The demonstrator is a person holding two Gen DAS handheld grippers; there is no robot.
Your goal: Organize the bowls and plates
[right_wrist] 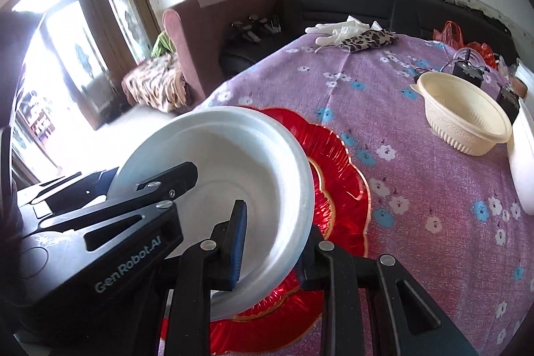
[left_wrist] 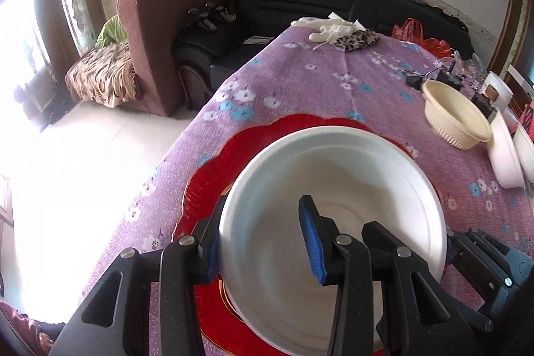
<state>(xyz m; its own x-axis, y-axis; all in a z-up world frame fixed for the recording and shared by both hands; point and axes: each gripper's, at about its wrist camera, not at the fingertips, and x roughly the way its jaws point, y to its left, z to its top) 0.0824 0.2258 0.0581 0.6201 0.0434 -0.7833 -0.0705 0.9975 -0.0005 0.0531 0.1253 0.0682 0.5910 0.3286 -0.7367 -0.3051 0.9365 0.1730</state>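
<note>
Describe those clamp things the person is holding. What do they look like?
Each claw is matte black plastic with angular cut-out arms joined by round silver pins. The two fingers end in ribbed blue pads. The left claw shows its body in the right wrist view, printed "GenRobot.AI" in pale letters. The right claw looks the same. No cables show.

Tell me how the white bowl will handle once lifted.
White bowl looks like thin foam, so probably very light. Both grippers pinch its rim, which may dent or crack. Above the red plate it already sits tilted, so it could tip.
</note>
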